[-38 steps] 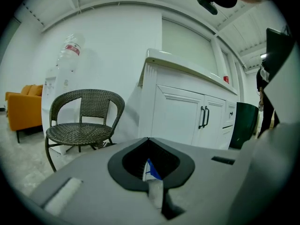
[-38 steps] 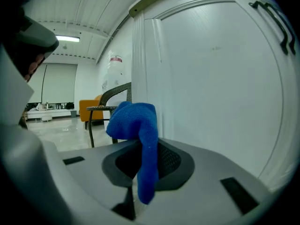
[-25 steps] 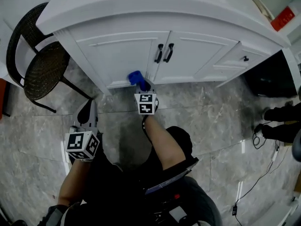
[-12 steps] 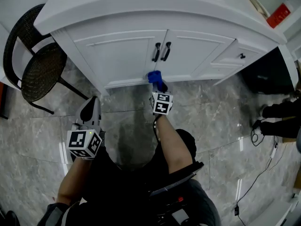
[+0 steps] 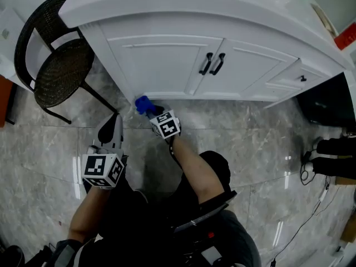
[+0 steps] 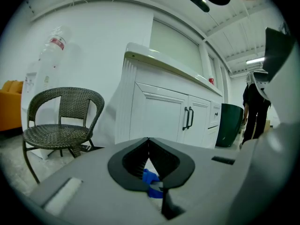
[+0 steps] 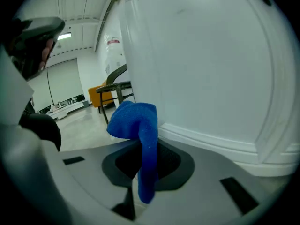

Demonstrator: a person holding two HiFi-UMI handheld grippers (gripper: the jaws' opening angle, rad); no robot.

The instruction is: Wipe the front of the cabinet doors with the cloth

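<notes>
The white cabinet (image 5: 167, 54) has two doors with black handles (image 5: 212, 64). My right gripper (image 5: 149, 109) is shut on a blue cloth (image 5: 143, 104) and holds it against the lower left corner of the left door, just above the floor. In the right gripper view the cloth (image 7: 139, 125) droops over the jaws, with the white door panel (image 7: 211, 69) close beside it. My left gripper (image 5: 114, 120) hangs shut and empty above the floor, left of the right one. The left gripper view shows the cabinet (image 6: 159, 116) ahead and the cloth (image 6: 151, 181) behind the closed jaws.
A dark wicker chair (image 5: 55, 65) stands left of the cabinet. A dark bin (image 5: 328, 99) sits at the cabinet's right end. A person's shoes (image 5: 334, 152) and cables (image 5: 303, 166) are on the marble floor at the right. My knees (image 5: 214, 166) are just behind the right gripper.
The right gripper has swept the cloth left along the bottom of the doors, from the middle seam to the left door's lower left corner. The left gripper has stayed put.
</notes>
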